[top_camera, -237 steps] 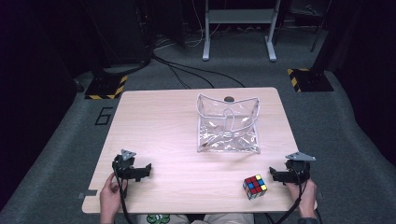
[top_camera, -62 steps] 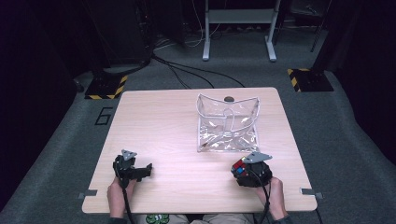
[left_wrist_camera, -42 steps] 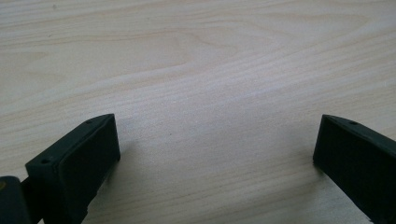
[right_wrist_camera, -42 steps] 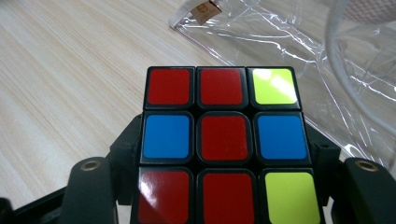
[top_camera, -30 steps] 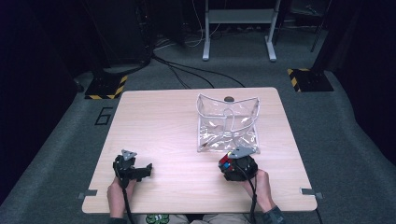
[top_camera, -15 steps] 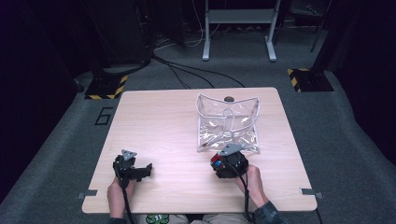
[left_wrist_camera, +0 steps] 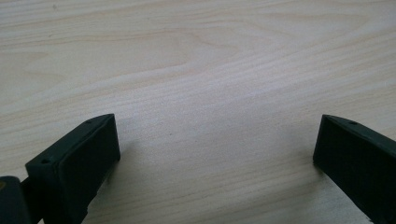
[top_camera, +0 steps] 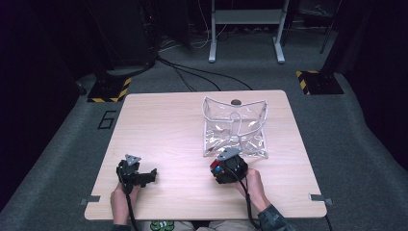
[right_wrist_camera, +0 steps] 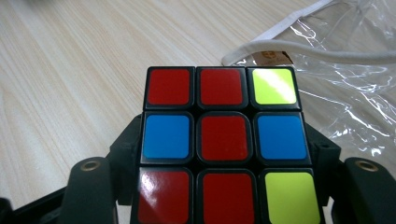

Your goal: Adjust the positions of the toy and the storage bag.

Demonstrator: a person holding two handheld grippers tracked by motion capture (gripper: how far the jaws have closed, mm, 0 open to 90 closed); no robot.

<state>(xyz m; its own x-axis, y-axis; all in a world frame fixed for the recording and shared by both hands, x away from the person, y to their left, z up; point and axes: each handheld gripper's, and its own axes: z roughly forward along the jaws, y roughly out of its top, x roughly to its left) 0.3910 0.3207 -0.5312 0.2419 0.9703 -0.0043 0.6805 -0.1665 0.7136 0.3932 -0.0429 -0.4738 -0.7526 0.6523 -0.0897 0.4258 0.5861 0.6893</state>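
A puzzle cube (right_wrist_camera: 224, 144) with red, blue and yellow-green tiles sits between the jaws of my right gripper (top_camera: 219, 171), which is shut on it. From above, that gripper and the cube (top_camera: 216, 168) hover near the front left corner of a clear plastic pouch (top_camera: 235, 127) with white trim. The pouch's white edge (right_wrist_camera: 280, 46) lies just beyond the cube in the right gripper view. My left gripper (top_camera: 146, 177) rests at the table's front left, jaws wide apart over bare wood (left_wrist_camera: 210, 93) with nothing between them.
The light wooden table (top_camera: 163, 125) has bare room left of the pouch. A dark round hole (top_camera: 235, 102) sits near its far edge. Cables and a metal stand's legs (top_camera: 245, 33) lie on the grey floor beyond.
My right gripper, with the cube in it, has moved left along the front of the table and now sits by the pouch's front left corner. The left gripper stayed put.
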